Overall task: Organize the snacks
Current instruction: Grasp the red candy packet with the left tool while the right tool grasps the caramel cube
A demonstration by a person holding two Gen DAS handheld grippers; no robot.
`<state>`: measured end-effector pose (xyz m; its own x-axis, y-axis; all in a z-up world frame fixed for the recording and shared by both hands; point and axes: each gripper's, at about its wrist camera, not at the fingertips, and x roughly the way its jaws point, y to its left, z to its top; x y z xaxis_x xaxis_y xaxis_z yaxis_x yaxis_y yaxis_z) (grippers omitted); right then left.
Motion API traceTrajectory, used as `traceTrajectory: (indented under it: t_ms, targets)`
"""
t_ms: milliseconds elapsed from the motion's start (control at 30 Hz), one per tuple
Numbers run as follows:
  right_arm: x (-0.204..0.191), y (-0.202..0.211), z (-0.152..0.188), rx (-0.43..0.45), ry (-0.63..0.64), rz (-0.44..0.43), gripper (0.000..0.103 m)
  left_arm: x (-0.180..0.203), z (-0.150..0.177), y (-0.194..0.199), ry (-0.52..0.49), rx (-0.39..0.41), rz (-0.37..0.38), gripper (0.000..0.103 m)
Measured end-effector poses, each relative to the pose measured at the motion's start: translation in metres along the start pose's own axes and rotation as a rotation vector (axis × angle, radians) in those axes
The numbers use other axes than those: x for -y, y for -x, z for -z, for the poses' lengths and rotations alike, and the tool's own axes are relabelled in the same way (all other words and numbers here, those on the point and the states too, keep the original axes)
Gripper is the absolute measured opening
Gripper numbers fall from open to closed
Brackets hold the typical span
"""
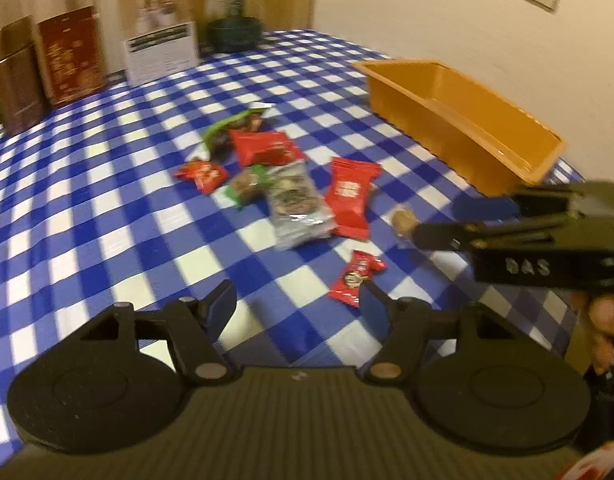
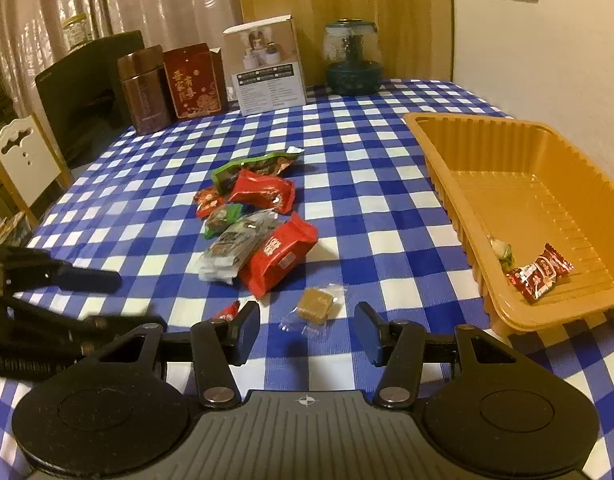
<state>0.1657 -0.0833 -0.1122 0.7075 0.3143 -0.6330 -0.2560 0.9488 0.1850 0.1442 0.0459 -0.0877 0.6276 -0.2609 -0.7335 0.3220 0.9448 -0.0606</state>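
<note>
A pile of wrapped snacks (image 2: 251, 220) lies mid-table on the blue checked cloth: red packets, a clear packet, green ones. An orange tray (image 2: 447, 184) stands to the right, holding a red candy (image 2: 541, 274) and a small pale one (image 2: 503, 252). My right gripper (image 2: 309, 332) is open, and a brown candy in clear wrap (image 2: 315, 306) lies just ahead of its fingertips, untouched. My left gripper (image 1: 297, 308) is open and empty, with a small red candy (image 1: 357, 278) beside its right finger. In the left wrist view the right gripper (image 1: 447, 220) hovers over the brown candy (image 1: 403, 218), near the tray (image 1: 427, 112).
Along the table's back edge stand a brown tin (image 2: 143, 92), a red box (image 2: 195, 80), a white carton (image 2: 267, 68) and a glass jar (image 2: 353, 60). A wall runs close behind the tray. A dark chair and a white one (image 2: 27, 156) stand off the left edge.
</note>
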Motion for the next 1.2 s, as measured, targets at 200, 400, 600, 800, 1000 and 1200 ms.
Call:
traceTrajectory:
  t_ms: [200, 400, 600, 800, 1000, 1200]
  targets:
    - [0.007, -0.010, -0.005, -0.002, -0.038, 0.013, 0.053, 0.009, -0.003, -0.016, -0.069, -0.008, 0.060, 0.061]
    - [0.016, -0.011, -0.005, -0.005, -0.077, 0.010, 0.053, 0.021, -0.008, -0.031, -0.150, -0.015, 0.096, 0.050]
    - [0.018, -0.011, -0.005, -0.009, -0.091, 0.007, 0.053, 0.030, -0.010, -0.043, -0.207, -0.036, 0.096, 0.029]
    - [0.017, -0.014, -0.005, -0.018, -0.095, 0.000, 0.053, 0.027, -0.006, -0.041, -0.190, -0.029, 0.072, 0.018]
    - [0.011, -0.016, -0.004, -0.018, -0.081, -0.003, 0.053, 0.014, -0.006, -0.030, -0.138, -0.016, 0.026, 0.018]
    - [0.009, -0.021, -0.003, -0.020, -0.080, 0.009, 0.053, 0.003, -0.006, -0.023, -0.081, -0.004, -0.004, 0.018]
